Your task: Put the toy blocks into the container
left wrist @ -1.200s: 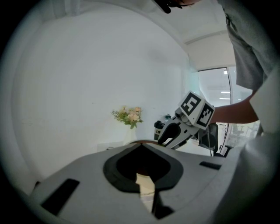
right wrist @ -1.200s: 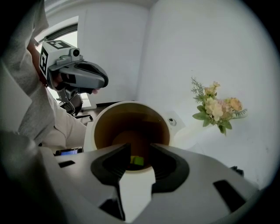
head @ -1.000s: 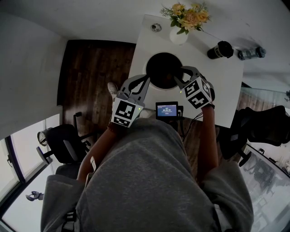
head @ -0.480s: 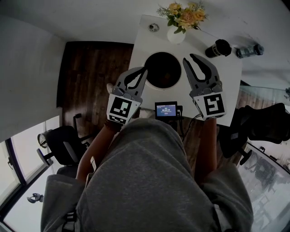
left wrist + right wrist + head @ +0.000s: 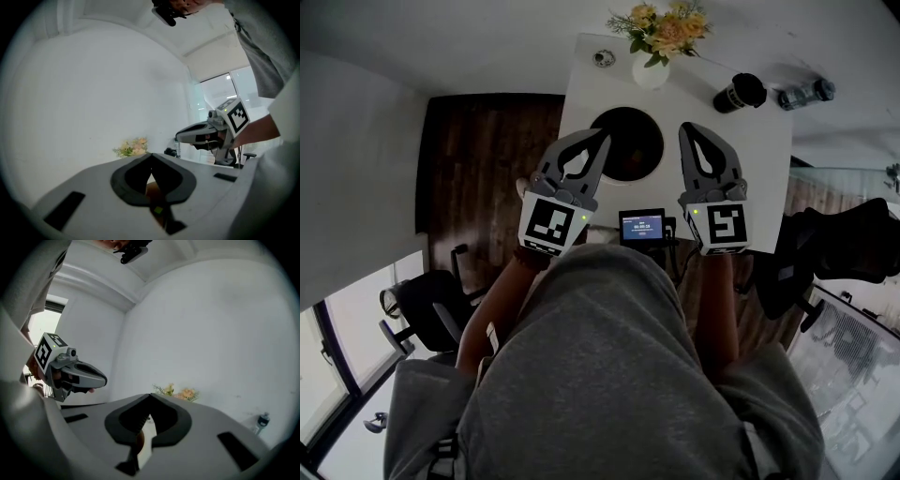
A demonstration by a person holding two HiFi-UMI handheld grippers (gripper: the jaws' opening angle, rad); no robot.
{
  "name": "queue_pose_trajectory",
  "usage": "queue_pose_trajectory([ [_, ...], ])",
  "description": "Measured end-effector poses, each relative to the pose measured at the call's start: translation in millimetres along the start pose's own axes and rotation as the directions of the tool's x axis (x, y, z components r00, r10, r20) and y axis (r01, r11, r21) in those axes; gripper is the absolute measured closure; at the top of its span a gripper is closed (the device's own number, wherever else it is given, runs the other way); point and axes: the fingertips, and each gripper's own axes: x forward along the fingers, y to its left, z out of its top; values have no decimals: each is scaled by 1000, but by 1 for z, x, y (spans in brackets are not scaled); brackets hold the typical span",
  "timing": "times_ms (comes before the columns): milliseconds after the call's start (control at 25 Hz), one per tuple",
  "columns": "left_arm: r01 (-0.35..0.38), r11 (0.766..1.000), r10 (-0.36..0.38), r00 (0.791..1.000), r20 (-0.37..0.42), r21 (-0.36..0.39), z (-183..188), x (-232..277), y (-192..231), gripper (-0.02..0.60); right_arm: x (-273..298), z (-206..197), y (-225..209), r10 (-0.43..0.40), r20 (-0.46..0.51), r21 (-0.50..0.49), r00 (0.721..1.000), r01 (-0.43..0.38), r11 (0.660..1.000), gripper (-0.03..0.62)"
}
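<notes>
The container (image 5: pixel 630 152), a round dark bowl, stands on the white table (image 5: pixel 750 159); its inside is too dark to show any blocks. My left gripper (image 5: pixel 602 137) hovers over the bowl's left rim, jaws together and empty. My right gripper (image 5: pixel 688 129) floats just right of the bowl; its jaws have just been closing and now meet with nothing between them. The left gripper view shows its own jaws (image 5: pixel 151 157) shut and the right gripper (image 5: pixel 206 133) beside it. The right gripper view shows its shut jaws (image 5: pixel 151 397) and the left gripper (image 5: pixel 77 373).
At the table's far edge stand a vase of flowers (image 5: pixel 661 33), a black cup (image 5: pixel 738 92), a water bottle (image 5: pixel 802 92) and a small round object (image 5: pixel 602 58). A small screen (image 5: pixel 642 226) sits at the near edge. Office chairs (image 5: pixel 422 300) flank the table over a wooden floor.
The right gripper lifted out from over the bowl, swung up to near level and closed its open jaws. The left gripper rose a little, staying shut.
</notes>
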Motion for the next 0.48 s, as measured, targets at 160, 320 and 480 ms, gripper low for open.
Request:
queue_pose_trajectory([
  [160,24,1000,-24,1000,-15,-4,-4,7,-8,574,-6,-4,-2,-8,-5,15,1000,8,1000,591],
  [320,49,999,-50,998,-37,-19,-4,9,-17,574,-14,-2,-4,-10,-14,41,1000,11,999,589],
  [480,98,995,-99,994,-49,-23,-3,10,-29,574,-22,-3,4,0,-26,47,1000,2,999,591],
])
